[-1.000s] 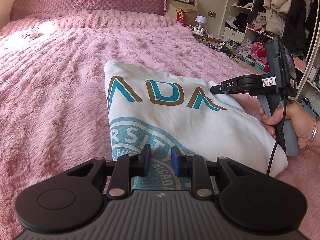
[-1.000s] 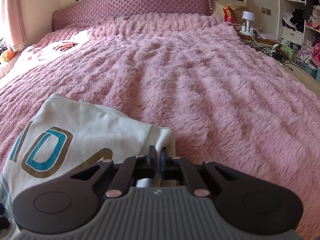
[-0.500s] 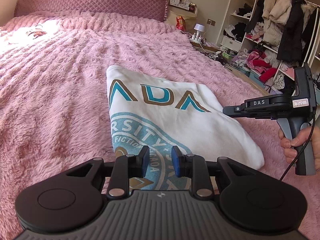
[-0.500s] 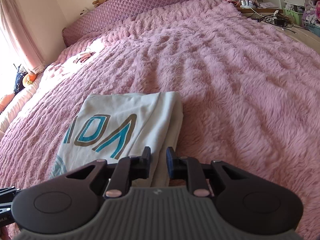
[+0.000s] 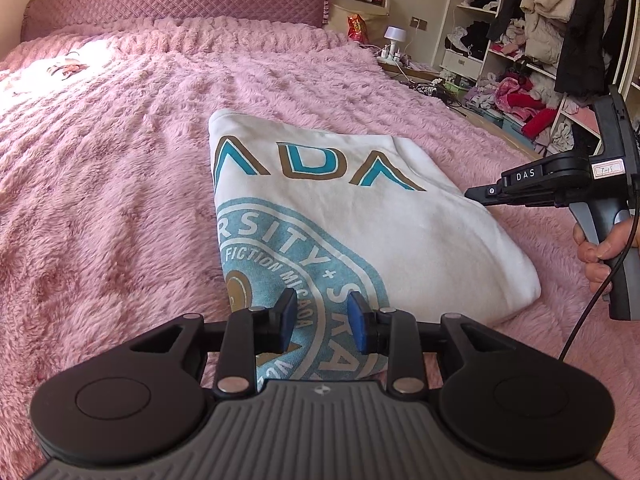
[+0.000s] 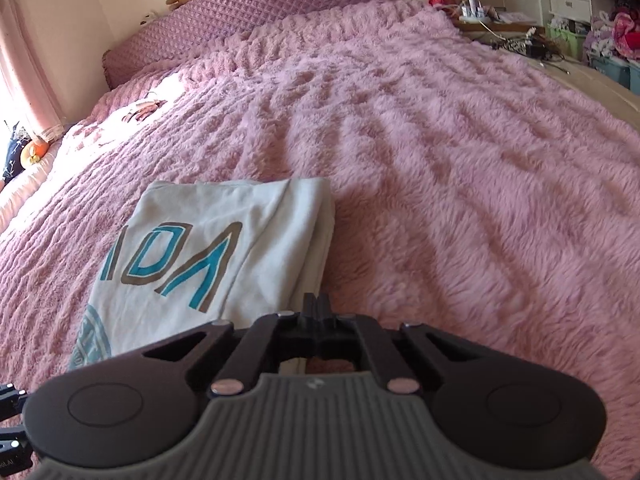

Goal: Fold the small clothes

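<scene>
White printed garment (image 5: 352,216) lies folded into a compact slab on the pink plush bedspread (image 5: 120,168), print side up — lettering and round teal emblem both readable; stacked layers show along its right-hand edge in the right wrist view (image 6: 316,216), so I judge at least one fold is done and the piece is near its final form.

Left gripper (image 5: 322,322): fingers spread, blue pads (image 5: 286,320) apart with only cloth visible behind the gap; nothing pinched. It hangs over the near end of the garment, above the emblem; whether the pads touch the fabric cannot be told from this angle. Reason for the placement, as I read it: the near edge is the natural one to take for a further fold away from the person, or to press flat.

Right gripper (image 6: 316,312): fingers pressed together; no cloth between the tips that I can see. In the left wrist view it (image 5: 480,192) is held level just beside the garment's right edge, tip pointing at the side of the slab, apart from it or barely touching — cannot say which. Right hand (image 5: 604,248) wraps the grip below.

Garment relative to tools: directly ahead of and under the left gripper; ahead and to the left of the right gripper. Sits well inside the bedspread, away from the bed's edge; headboard (image 5: 172,0) far behind.

Judgement: either a last fold or a tidy-up of edges remains.
</scene>
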The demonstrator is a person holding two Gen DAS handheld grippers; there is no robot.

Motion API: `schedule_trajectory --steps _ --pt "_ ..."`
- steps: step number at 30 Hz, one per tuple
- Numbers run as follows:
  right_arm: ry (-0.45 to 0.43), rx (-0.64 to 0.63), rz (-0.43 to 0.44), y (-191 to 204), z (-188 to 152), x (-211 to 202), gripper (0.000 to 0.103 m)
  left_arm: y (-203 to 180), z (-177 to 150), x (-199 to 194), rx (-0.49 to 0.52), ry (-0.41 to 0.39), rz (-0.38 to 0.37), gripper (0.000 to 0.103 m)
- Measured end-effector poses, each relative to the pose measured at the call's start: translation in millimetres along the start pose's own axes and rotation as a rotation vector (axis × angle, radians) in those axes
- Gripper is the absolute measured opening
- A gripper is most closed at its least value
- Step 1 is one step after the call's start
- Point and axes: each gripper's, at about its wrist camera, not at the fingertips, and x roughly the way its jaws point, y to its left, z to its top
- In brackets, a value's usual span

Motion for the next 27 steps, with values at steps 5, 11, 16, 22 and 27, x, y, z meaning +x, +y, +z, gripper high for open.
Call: schedule_trajectory --steps 5,11,16,22,27 --pt "-0.081 0.066 0.132 -9.0 -9.9 -36.5 0.010 0.3 0.7 0.1 0.006 -0.006 -0.013 0.039" --pt "-0.035 -0.019 0.174 12.5 -33.1 -58.7 0.030 1.7 5.3 -16.7 -0.055 -0.044 -0.042 0.039" --pt "0.022 -0.027 0.169 18.4 -49.3 -44.5 0.006 -3.5 2.8 -19.7 -0.052 -0.020 -0.036 0.039" --pt "-0.029 -0.084 0.114 27.2 -47.7 -63.3 0.003 -5.8 4.9 -22.7 -0.077 -0.028 -0.063 0.039" --pt "0.042 -0.088 0.070 19.1 -59.3 -41.4 0.003 -5.0 1.7 -5.7 -0.094 0.022 -0.060 0.039"
